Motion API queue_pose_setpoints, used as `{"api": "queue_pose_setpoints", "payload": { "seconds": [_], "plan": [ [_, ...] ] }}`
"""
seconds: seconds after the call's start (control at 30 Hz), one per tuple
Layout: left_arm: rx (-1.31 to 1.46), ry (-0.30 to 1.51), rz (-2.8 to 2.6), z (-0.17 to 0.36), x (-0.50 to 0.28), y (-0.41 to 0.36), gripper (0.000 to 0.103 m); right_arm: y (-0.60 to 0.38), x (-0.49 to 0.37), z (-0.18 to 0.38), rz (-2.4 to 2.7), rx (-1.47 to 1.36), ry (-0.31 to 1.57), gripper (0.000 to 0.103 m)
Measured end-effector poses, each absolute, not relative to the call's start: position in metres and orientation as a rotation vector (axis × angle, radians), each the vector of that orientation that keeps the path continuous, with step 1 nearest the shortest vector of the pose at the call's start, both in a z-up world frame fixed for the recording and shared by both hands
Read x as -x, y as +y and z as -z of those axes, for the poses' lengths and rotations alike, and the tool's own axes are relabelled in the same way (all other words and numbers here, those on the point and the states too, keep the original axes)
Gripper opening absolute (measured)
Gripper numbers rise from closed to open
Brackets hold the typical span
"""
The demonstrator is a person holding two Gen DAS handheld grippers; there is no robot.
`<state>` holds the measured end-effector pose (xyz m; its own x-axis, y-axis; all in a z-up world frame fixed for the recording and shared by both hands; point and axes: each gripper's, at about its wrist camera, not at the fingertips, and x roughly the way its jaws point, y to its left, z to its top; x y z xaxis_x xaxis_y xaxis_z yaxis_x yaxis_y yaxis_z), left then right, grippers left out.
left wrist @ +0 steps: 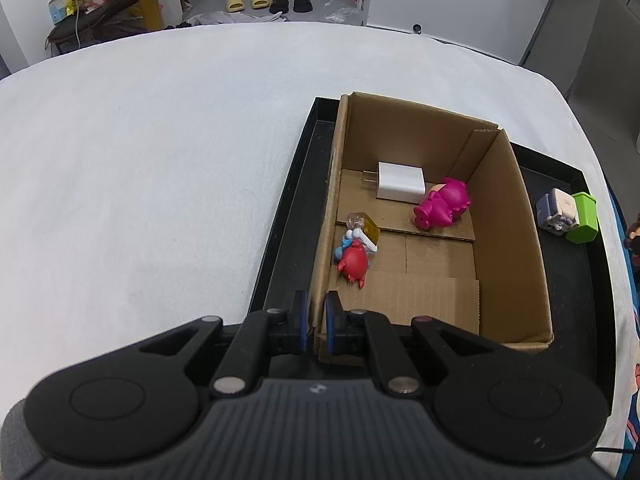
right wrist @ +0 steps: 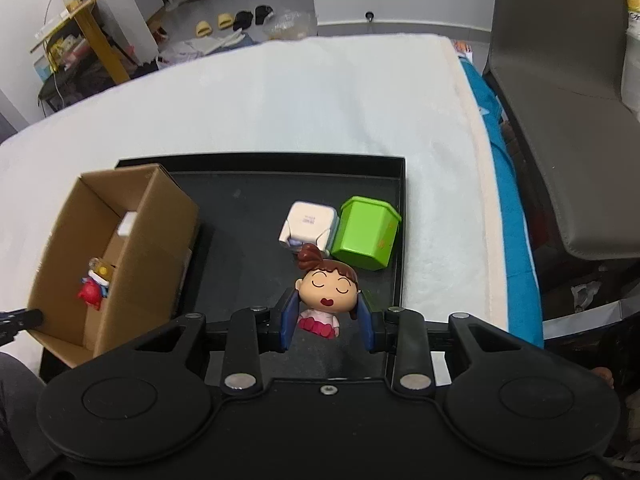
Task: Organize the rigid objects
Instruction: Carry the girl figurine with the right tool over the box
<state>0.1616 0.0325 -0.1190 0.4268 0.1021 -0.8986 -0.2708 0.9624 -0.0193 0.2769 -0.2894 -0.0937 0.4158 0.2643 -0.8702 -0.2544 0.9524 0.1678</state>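
Because the doll figurine (right wrist: 323, 296) looks light, hard and smooth, the right gripper (right wrist: 326, 326) fingers (right wrist: 289, 322) grasp its round head, while the left gripper (left wrist: 316, 326) fingers pinch the cardboard box (left wrist: 508, 256) wall.

Looked like a lived-in home room. Slippers (left wrist: 247, 2) lined up in pairs on the grey floor at the far side, clothes (right wrist: 208, 46) dropped nearby, cluttered wooden shelf (left wrist: 96, 0) far left, grey chair (right wrist: 568, 120) on the right.
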Motion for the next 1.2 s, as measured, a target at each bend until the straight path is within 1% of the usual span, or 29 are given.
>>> {"api": "queue_pose_setpoints", "payload": {
  "seconds": [0.47,0.8,1.2],
  "plan": [
    [0.167,1.091,-0.252,0.117,-0.161,0.030,0.007,-0.269,-0.246,0.048,-0.434,-0.056,0.975,0.031],
    [0.164,1.085,-0.242,0.117,-0.160,0.030,0.007,-0.246,-0.243,0.041,-0.477,-0.105,0.941,0.031],
    [0.198,1.079,-0.221,0.117,-0.158,0.035,0.007,-0.218,-0.245,0.035,-0.548,-0.101,0.920,0.031]
  ]
}}
